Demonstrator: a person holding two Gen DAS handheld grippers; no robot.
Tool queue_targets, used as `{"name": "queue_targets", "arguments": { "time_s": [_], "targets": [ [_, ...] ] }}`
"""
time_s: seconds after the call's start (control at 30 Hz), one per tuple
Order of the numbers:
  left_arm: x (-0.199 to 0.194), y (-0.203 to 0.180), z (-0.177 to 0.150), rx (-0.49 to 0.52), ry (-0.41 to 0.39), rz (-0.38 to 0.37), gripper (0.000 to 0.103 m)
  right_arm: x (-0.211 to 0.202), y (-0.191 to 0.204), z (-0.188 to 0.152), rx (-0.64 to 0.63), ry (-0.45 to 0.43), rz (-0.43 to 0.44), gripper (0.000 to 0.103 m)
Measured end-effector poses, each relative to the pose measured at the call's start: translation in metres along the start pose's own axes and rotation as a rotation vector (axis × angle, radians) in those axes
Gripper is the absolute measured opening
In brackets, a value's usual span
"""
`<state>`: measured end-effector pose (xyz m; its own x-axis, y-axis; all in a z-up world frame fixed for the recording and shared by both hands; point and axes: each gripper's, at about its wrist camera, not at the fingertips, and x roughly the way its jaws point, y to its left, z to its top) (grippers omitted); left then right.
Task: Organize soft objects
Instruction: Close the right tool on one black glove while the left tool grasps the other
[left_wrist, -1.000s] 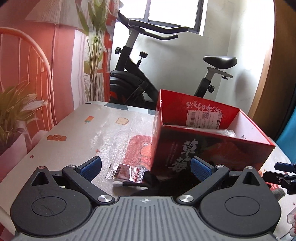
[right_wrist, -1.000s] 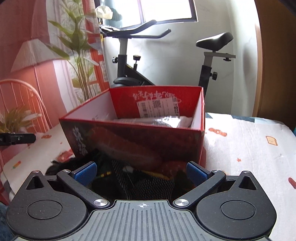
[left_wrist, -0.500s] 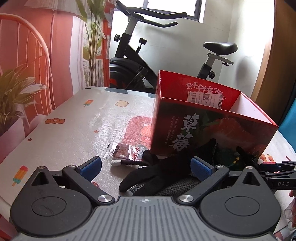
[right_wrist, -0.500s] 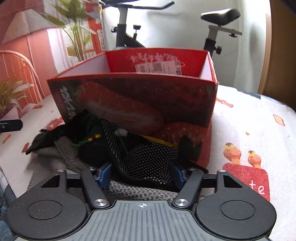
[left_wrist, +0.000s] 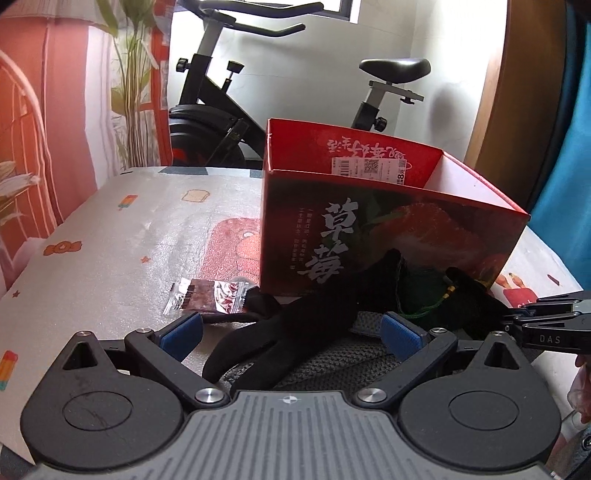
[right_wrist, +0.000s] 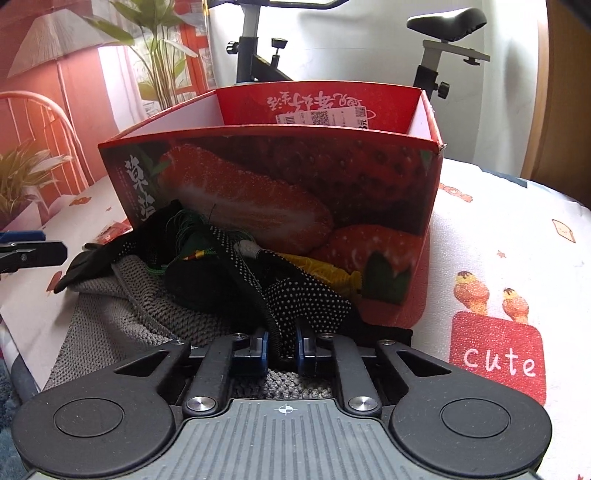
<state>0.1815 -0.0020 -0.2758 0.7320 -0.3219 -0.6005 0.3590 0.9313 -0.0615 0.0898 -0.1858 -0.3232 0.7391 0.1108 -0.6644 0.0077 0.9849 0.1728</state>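
The right hand-held gripper (right_wrist: 282, 350) is closing on the dotted black glove (right_wrist: 306, 302), probably to lift it into the red box (right_wrist: 258, 166), while the left hand-held gripper (left_wrist: 291, 328) waits open.

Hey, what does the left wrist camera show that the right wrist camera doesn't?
Only the left wrist view shows the foil snack packet on the tablecloth and the left tongs open, with a plain black glove lying between the pads untouched. Only the right wrist view shows the right tongs closing on the dotted black glove, the yellow cord, and the red "cute" print. Both share the red strawberry box, the grey knit cloth under the pile, and the exercise bike behind.
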Motion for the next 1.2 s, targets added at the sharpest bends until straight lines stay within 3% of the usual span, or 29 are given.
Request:
{"name": "queue_targets", "arguments": {
  "time_s": [0.3, 0.43, 0.63, 0.97, 1.0, 1.03, 1.07, 1.1, 1.2],
  "targets": [
    [0.043, -0.013, 0.009, 0.02, 0.048, -0.053, 0.09, 0.003, 0.002, -0.003, 0.01, 0.006, 0.006, 0.012],
    [0.061, -0.017, 0.011, -0.018, 0.083, -0.055, 0.086, 0.003, 0.001, -0.003, 0.011, 0.007, 0.011, 0.012],
    [0.077, -0.013, 0.016, -0.015, 0.106, 0.036, 0.083, 0.004, -0.001, -0.003, 0.013, 0.008, 0.016, 0.012],
    [0.072, -0.004, 0.007, 0.007, 0.135, 0.024, 0.077, 0.004, -0.002, -0.003, 0.018, 0.006, 0.021, 0.012],
    [0.072, -0.004, 0.006, 0.013, 0.136, 0.023, 0.073, 0.004, -0.002, -0.003, 0.019, 0.007, 0.021, 0.012],
    [0.071, -0.004, 0.005, 0.018, 0.133, 0.017, 0.064, 0.004, -0.002, -0.003, 0.019, 0.007, 0.021, 0.012],
    [0.069, -0.004, 0.005, 0.022, 0.126, 0.002, 0.047, 0.004, -0.002, -0.003, 0.019, 0.007, 0.021, 0.012],
    [0.067, -0.004, 0.005, 0.023, 0.122, -0.013, 0.039, 0.004, -0.002, -0.003, 0.02, 0.008, 0.021, 0.012],
    [0.06, 0.0, 0.006, 0.011, 0.098, -0.02, 0.024, 0.004, -0.003, -0.003, 0.023, 0.008, 0.02, 0.012]
  ]
}}
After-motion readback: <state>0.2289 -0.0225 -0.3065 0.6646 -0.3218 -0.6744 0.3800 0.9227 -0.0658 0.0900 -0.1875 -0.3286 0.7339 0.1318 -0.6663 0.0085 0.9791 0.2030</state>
